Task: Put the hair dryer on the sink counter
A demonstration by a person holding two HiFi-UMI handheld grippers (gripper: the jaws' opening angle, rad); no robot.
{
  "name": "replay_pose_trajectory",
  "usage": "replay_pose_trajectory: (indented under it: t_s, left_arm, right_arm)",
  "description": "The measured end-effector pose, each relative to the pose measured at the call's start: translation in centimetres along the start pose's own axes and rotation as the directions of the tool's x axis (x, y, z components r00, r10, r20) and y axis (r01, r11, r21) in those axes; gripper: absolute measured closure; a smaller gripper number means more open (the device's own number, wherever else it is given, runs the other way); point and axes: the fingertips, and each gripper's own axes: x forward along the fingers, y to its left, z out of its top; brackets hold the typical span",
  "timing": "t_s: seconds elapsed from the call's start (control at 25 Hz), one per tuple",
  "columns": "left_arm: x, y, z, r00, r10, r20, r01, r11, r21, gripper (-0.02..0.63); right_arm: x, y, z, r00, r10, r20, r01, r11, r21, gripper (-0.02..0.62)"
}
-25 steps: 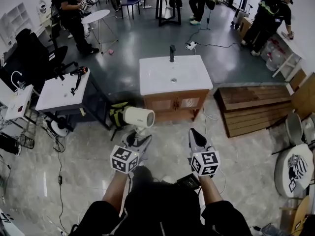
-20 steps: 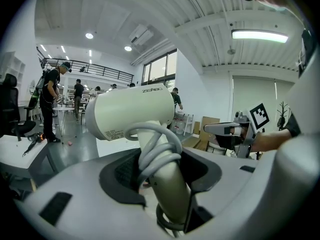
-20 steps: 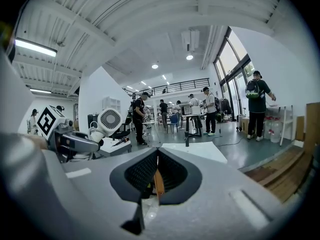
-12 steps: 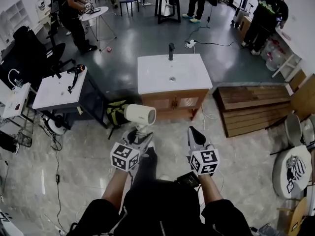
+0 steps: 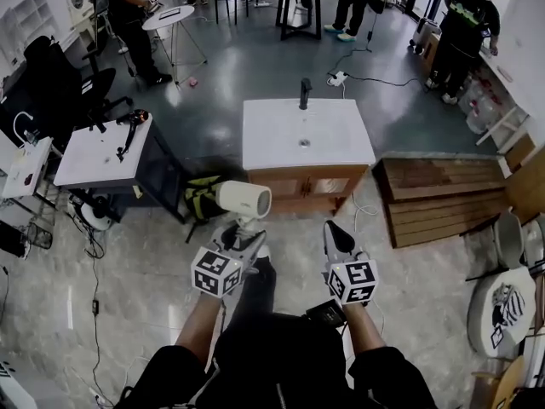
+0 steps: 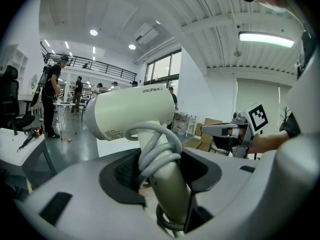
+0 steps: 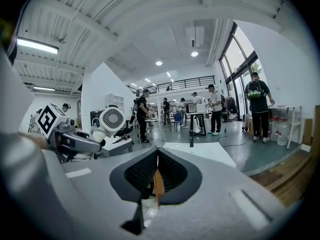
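Observation:
A white hair dryer (image 5: 241, 199) (image 6: 131, 116) stands upright in my left gripper (image 5: 236, 241) (image 6: 159, 176), whose jaws are shut on its handle; the grey cord is wound round that handle. The dryer (image 7: 111, 120) also shows at the left of the right gripper view, fan end facing the camera. My right gripper (image 5: 337, 239) (image 7: 157, 180) is shut with nothing between its jaws. The sink counter (image 5: 272, 147), a white top with a black tap (image 5: 304, 93) on a wooden cabinet, stands on the floor ahead of both grippers, some way off.
A white table (image 5: 92, 156) with a black-red tool stands at the left, with a yellow-black bag (image 5: 201, 196) beside the cabinet. Wooden pallets (image 5: 443, 194) lie at the right. Several people stand at the back. Cables run over the tiled floor.
The view has shifted slightly, and the sink counter sits a little lower and more to the right in the picture. Both grippers keep their hold and places in front of me.

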Motion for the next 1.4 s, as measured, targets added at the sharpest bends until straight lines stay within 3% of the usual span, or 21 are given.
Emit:
replay_pose_trajectory:
  t_s: [0.76,1.4]
  left_arm:
    - [10.9,11.5,3.5,0.999,-0.027,-0.031,0.025,0.999,-0.046,0.388]
    - [18.9,24.2,9.1,0.999,-0.029,-0.038,0.027,0.998,-0.062,0.388]
  right_arm:
    - [15.1,-5.4,2.5,0.998,-0.012,-0.057,0.011,1.000,-0.001,0.591]
    - [30.3,-7.8,8.6,0.998,-0.009,-0.056,0.007,1.000,-0.025,0.591]
